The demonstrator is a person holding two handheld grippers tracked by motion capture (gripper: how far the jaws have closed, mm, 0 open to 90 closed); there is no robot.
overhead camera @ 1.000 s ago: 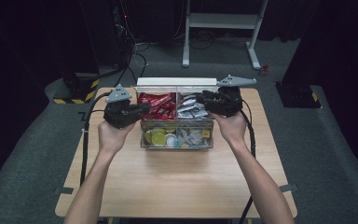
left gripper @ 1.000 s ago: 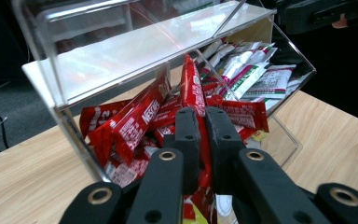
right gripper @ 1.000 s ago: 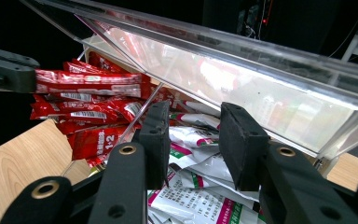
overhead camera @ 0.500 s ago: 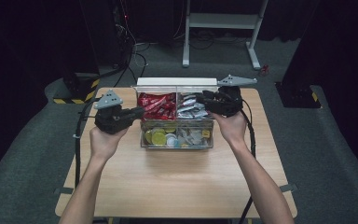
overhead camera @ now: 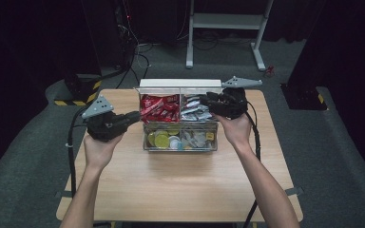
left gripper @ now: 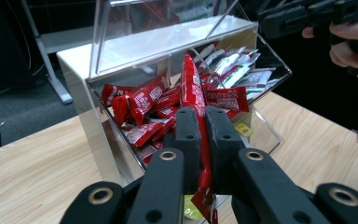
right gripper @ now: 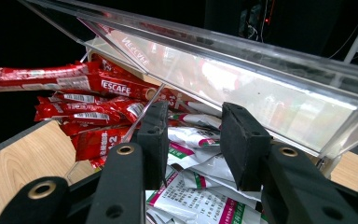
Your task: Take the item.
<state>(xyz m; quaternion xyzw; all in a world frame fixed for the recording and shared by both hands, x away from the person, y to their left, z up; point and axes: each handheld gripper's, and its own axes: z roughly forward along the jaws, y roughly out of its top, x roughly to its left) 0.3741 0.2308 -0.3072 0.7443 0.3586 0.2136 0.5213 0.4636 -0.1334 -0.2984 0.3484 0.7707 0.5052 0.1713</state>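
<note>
One red coffee stick [left gripper: 192,88] is pinched tight in your left gripper [overhead camera: 134,117] and is out of the clear box [overhead camera: 180,142]. Your right gripper [right gripper: 192,144] hangs with loose fingers over the white packets [right gripper: 196,196], none picked yet.

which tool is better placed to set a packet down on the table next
Left: the left tool is shut on a red packet, already out of the clear box. The right tool is open among white packets.
</note>
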